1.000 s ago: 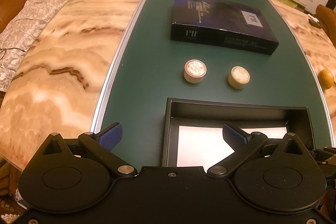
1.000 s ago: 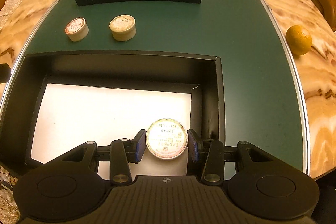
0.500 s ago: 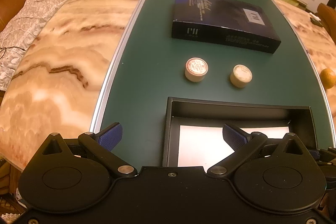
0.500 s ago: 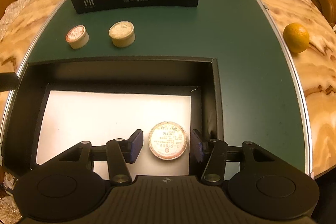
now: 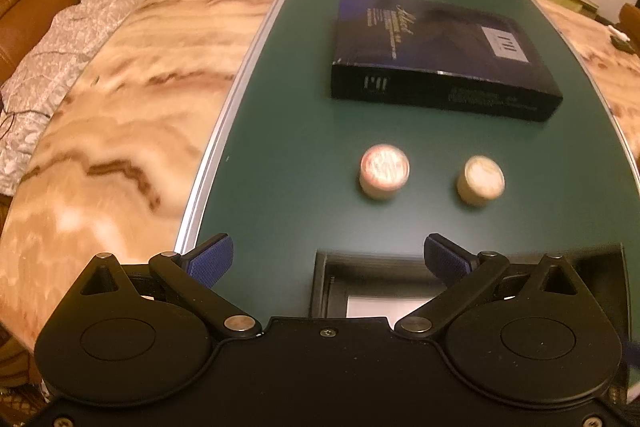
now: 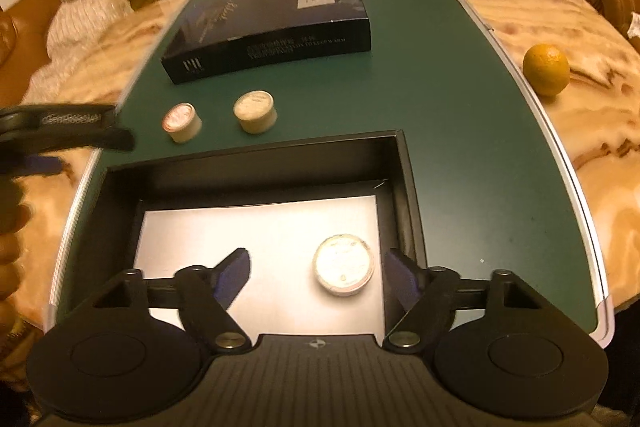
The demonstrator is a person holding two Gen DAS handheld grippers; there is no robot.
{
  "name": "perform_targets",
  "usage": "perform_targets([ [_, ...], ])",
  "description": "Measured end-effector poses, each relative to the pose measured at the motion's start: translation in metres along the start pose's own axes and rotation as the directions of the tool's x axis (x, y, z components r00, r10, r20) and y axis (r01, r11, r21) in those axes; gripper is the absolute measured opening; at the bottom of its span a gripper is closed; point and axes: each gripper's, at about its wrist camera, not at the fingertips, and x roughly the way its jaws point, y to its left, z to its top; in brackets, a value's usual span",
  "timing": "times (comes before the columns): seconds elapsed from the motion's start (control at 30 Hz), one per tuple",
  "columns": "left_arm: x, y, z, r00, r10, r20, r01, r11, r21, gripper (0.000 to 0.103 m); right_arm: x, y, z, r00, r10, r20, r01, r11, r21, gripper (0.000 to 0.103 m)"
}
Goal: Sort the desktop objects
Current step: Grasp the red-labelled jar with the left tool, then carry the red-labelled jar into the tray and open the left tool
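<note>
The round white labelled tin [image 6: 343, 265] is seen lying on the white liner of the shallow black tray [image 6: 256, 167], free between the spread-apart fingers of the right gripper [image 6: 316, 277] and nearer the right-hand one, so it could be knocked if the withdrawal is skewed. The left gripper [image 5: 326, 257] is held empty with fingers wide apart, two small cream round tins [image 5: 384, 177] ahead of them on the green worktop mat [image 5: 280, 147]. As these sit near each other, the neighbour could be nudged by a wide approach.

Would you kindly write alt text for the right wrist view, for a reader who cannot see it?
The open right gripper hovers over a black tray, where a round tin lies free on the white liner. Beyond the tray, two small jars and a dark box sit on a green mat; an orange rests on the marble.
</note>
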Motion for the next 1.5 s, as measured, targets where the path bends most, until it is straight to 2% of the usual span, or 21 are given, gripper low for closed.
perform_targets([
  [0.2, 0.027, -0.010, 0.021, 1.000, -0.001, 0.000, 0.001, 1.000, 0.002, 0.103, -0.006, 0.001, -0.003, 1.000, 0.021, 0.022, -0.022, 0.999, 0.026, 0.086],
  [0.37, 0.049, -0.012, 0.032, 1.000, -0.021, -0.020, 0.021, 1.000, -0.019, 0.103, -0.003, 0.003, -0.006, 0.999, 0.033, 0.018, -0.033, 0.999, 0.030, 0.086],
  [0.57, 0.068, -0.019, 0.037, 0.999, -0.032, -0.037, 0.032, 0.999, 0.007, 0.103, -0.001, 0.002, -0.007, 0.999, 0.037, 0.016, -0.037, 0.999, 0.030, 0.086],
  [0.83, 0.086, -0.024, 0.039, 0.998, -0.029, -0.061, 0.030, 0.999, 0.023, 0.087, 0.002, -0.005, -0.008, 0.999, 0.044, 0.015, -0.044, 0.997, 0.056, 0.086],
  [1.0, 0.091, -0.027, 0.038, 0.997, -0.029, -0.070, 0.031, 0.999, 0.031, 0.070, 0.003, -0.006, -0.008, 0.999, 0.041, 0.013, -0.042, 0.997, 0.060, 0.086],
  [1.23, 0.086, -0.031, 0.039, 0.998, -0.018, -0.052, 0.021, 0.999, 0.049, 0.062, 0.004, -0.008, -0.009, 0.999, 0.037, 0.011, -0.037, 0.997, 0.065, 0.086],
  [1.27, 0.086, -0.031, 0.039, 0.999, -0.017, -0.051, 0.020, 0.998, 0.052, 0.059, 0.004, -0.008, -0.009, 0.999, 0.036, 0.010, -0.037, 0.997, 0.066, 0.086],
  [1.37, 0.088, -0.029, 0.040, 0.997, -0.042, -0.070, 0.045, 0.998, 0.040, 0.042, 0.005, -0.009, -0.009, 0.999, 0.035, 0.009, -0.035, 0.997, 0.068, 0.086],
  [1.5, 0.082, -0.025, 0.038, 0.996, -0.053, -0.077, 0.056, 0.998, 0.036, 0.041, 0.005, -0.011, -0.009, 0.999, 0.032, 0.008, -0.033, 0.997, 0.073, 0.086],
])
